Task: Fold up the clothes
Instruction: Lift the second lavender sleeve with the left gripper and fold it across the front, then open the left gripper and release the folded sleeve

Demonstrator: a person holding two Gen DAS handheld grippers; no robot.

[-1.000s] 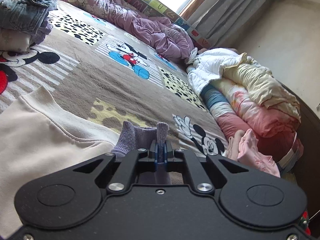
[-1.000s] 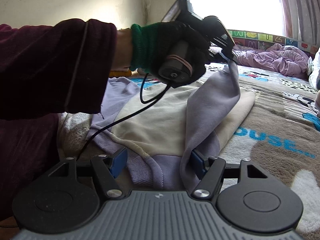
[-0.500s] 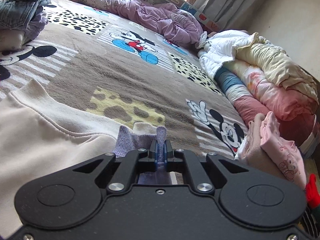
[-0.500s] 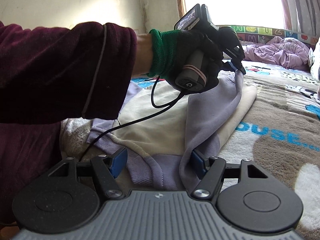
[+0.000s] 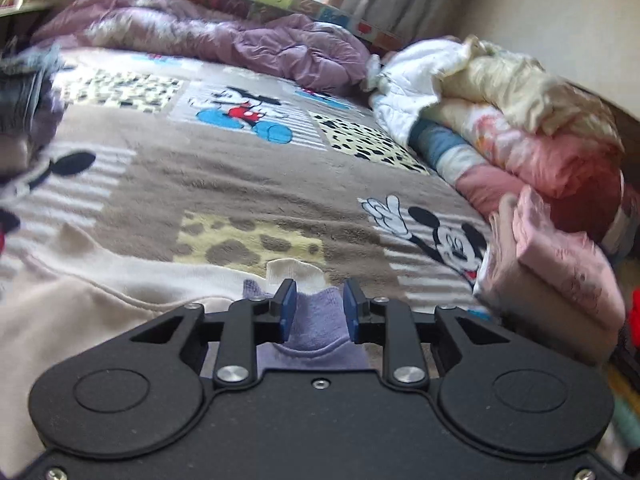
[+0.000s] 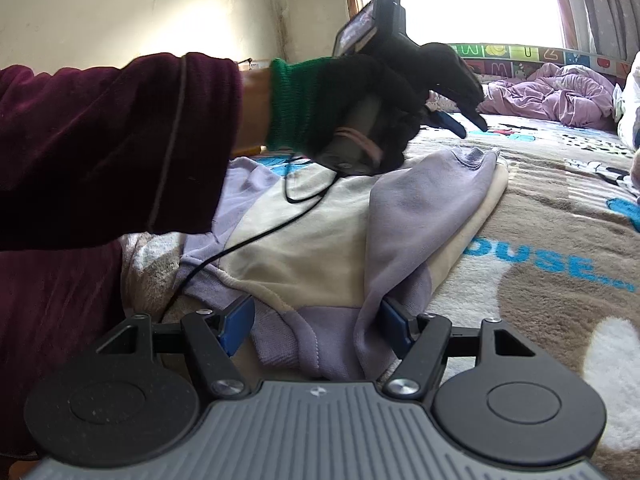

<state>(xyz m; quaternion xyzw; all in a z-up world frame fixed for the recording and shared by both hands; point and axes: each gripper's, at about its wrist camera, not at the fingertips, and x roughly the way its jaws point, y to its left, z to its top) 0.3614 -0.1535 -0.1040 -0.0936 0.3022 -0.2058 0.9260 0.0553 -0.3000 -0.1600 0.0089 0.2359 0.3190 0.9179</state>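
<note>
The sweatshirt (image 6: 320, 248), cream in the body with lilac sleeves and ribbing, lies flat on the cartoon-print blanket (image 5: 224, 176) that covers the bed, near the bed's near edge where the person stands. One lilac sleeve (image 6: 420, 208) is folded across the cream body, its ribbed cuff (image 6: 478, 158) resting close to the garment's far edge. In the left wrist view that cuff (image 5: 318, 316) sits between the blue pads of the left gripper (image 5: 318, 308), whose jaws have just been opening: they now stand slightly apart, with gaps on either side of the cloth, so the cuff lies between them unclamped. The right wrist view shows the gloved left hand (image 6: 360, 108) holding this gripper just above the cuff, with a maroon sleeve (image 6: 112, 140) behind it and a black cable (image 6: 256, 236) trailing over the cream cloth. The right gripper (image 6: 318, 324) is wide open and low at the near end of the garment, its pads straddling the lilac ribbing and the fold of the sleeve without pressing on them. A crumpled purple duvet (image 5: 256, 44) lies along the far edge of the bed, rolled quilts (image 5: 516, 128) and a folded pink garment (image 5: 560, 268) along its right edge, and a blurred stack of jeans (image 5: 24, 88) at the left.
</note>
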